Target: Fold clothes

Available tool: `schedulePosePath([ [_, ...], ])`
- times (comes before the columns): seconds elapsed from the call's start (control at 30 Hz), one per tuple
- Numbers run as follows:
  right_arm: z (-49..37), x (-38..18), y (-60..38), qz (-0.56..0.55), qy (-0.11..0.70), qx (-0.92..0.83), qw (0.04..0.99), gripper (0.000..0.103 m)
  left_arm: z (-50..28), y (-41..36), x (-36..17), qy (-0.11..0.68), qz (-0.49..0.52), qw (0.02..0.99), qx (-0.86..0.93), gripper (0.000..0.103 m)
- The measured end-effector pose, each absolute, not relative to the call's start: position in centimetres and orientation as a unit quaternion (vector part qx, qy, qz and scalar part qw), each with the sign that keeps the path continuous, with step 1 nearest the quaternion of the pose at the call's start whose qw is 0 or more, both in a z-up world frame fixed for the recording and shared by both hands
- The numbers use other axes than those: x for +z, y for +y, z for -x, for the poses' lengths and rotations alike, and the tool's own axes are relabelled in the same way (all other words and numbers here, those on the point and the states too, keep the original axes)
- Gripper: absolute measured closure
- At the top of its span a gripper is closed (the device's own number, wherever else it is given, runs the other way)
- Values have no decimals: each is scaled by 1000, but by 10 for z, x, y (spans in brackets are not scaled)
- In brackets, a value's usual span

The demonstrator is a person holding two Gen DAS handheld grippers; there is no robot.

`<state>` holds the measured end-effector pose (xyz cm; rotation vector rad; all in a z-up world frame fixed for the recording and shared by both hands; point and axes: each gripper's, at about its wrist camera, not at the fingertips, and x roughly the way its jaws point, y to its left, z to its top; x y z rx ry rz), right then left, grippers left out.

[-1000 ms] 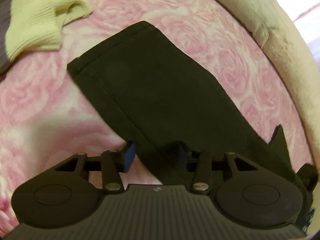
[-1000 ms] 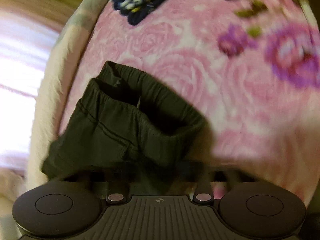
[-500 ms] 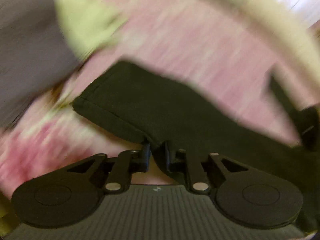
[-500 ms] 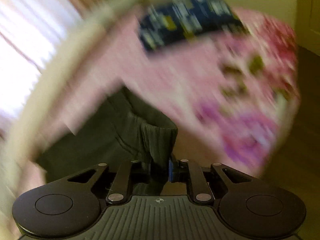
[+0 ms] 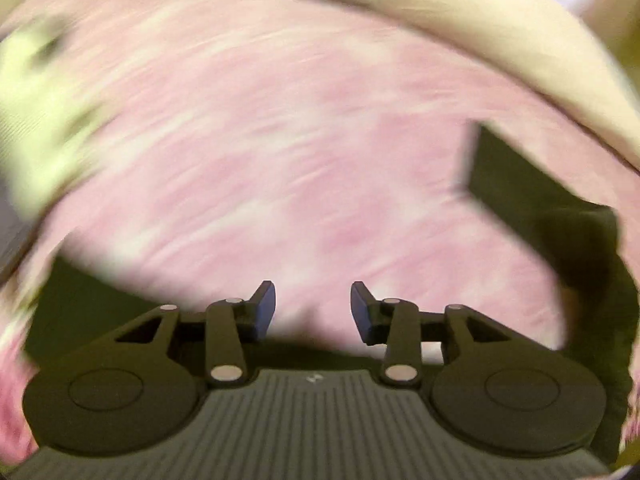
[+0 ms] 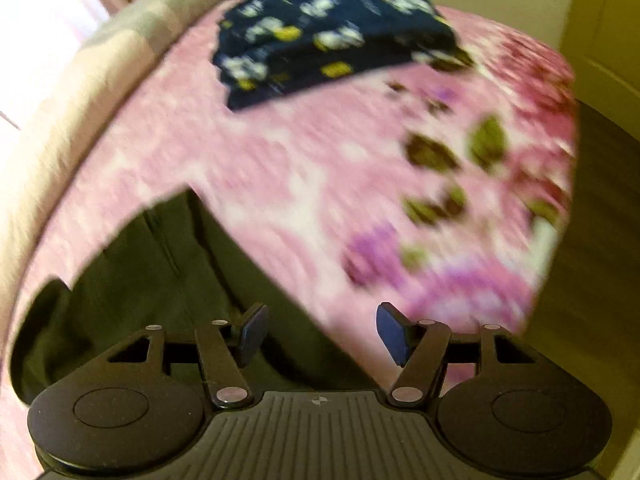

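Note:
A dark garment (image 6: 152,280) lies on the pink floral blanket (image 6: 300,184) at the lower left of the right wrist view. My right gripper (image 6: 318,330) is open just above its right edge, nothing between the blue pads. In the blurred left wrist view the same dark garment (image 5: 520,184) shows at the right, and more dark cloth (image 5: 92,300) sits at the lower left, under the gripper body. My left gripper (image 5: 313,308) is open over bare blanket (image 5: 280,160), holding nothing.
A folded navy patterned garment (image 6: 328,36) rests at the far end of the blanket. A pale yellow-green garment (image 5: 36,112) lies blurred at the left. A cream padded edge (image 5: 440,12) borders the blanket; the blanket's right side drops to a dark floor (image 6: 592,240).
Both grippers were shut on the dark garment half a second ago and have now opened and let it go. Both cameras swung quickly; the garment now lies lower and off to the side.

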<state>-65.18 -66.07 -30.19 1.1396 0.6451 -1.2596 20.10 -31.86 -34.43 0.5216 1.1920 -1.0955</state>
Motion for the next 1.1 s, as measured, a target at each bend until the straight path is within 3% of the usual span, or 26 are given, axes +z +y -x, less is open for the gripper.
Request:
schedulePosePath([
  [0.17,612,-316,-729,-486,288,-475,674,39,-112,-471,-332,496,-248,569,-607,62],
  [0.33,583,-347,-784,-544,274,-404,683,39,-6,-600,-328,501,-269,481,-667,44],
  [0.53,588,-389,-821,-645,205,-375,633,39,52,-668,-366,561,-281,441,-642,41],
  [0.77,596,-416,-841,-686,199,-335,615,39,92,-700,-414,619,-330,395,-594,40],
  [0.87,593,-420,-845,-686,212,-320,618,40,96,-694,-414,608,-331,392,-607,41],
  [0.9,590,-420,-845,-681,222,-315,623,40,90,-686,-408,602,-317,396,-617,56],
  [0.93,587,-419,-846,-675,232,-312,627,41,84,-679,-402,595,-303,400,-628,88],
  [0.97,585,-417,-846,-665,246,-316,630,69,78,-672,-395,589,-289,404,-638,102],
  [1.03,583,-413,-846,-648,269,-323,635,89,66,-657,-383,575,-260,412,-657,101],
  [1.1,589,-404,-840,-645,254,-323,645,95,55,-642,-370,561,-230,419,-676,101],
])
